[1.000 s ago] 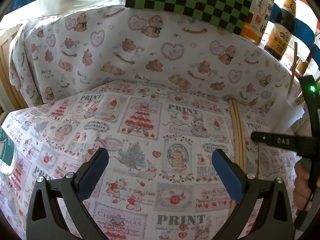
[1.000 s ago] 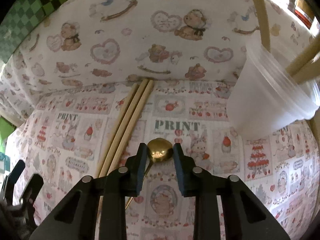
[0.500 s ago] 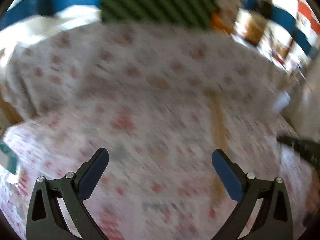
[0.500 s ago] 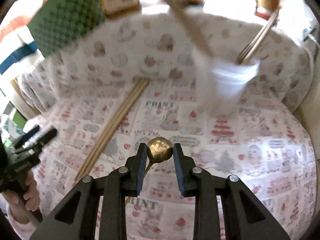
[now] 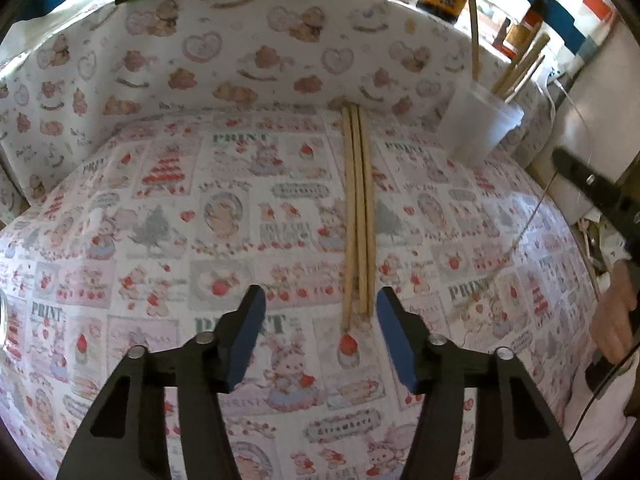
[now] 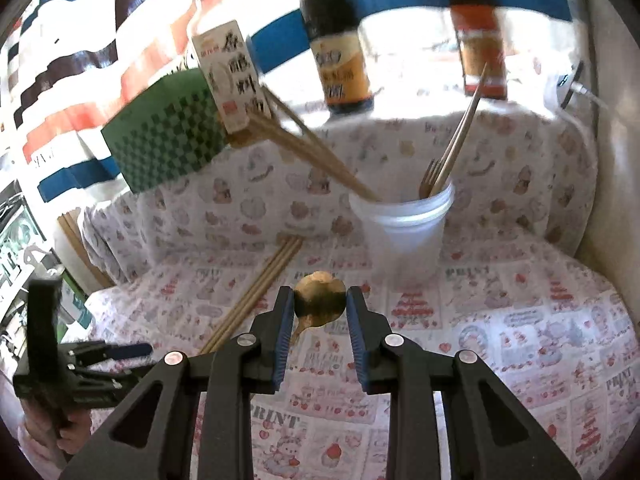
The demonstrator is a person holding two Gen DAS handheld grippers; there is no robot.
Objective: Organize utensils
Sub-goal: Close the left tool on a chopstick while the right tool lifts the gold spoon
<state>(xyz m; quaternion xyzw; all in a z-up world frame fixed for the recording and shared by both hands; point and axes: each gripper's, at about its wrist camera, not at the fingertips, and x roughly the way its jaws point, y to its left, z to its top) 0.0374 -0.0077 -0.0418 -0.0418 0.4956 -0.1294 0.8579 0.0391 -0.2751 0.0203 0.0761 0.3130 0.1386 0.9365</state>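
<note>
**Spoon gripped for the cup, left claw narrowing over the loose chopsticks**

Right gripper (image 6: pixel 317 312) is clenched on a gold spoon (image 6: pixel 320 298), pads pinching the bowl edge-on, handle hanging down and toward the left. It is held clear of the cloth, with the bowl aimed at the translucent plastic cup (image 6: pixel 402 236) just beyond, likely so the spoon can be dropped in. The cup stands at the far right against the raised cloth edge and already holds a fork (image 6: pixel 430 176) and several chopsticks leaning out.

Left gripper (image 5: pixel 318 320) is released, nothing between the pads; its jaws have just been closing partway. It hovers over the near ends of three loose chopsticks (image 5: pixel 359 216), which lie side by side on the printed tablecloth (image 5: pixel 160 216), running near to far, closest to the right pad. Probably lining up the next pick.
</note>
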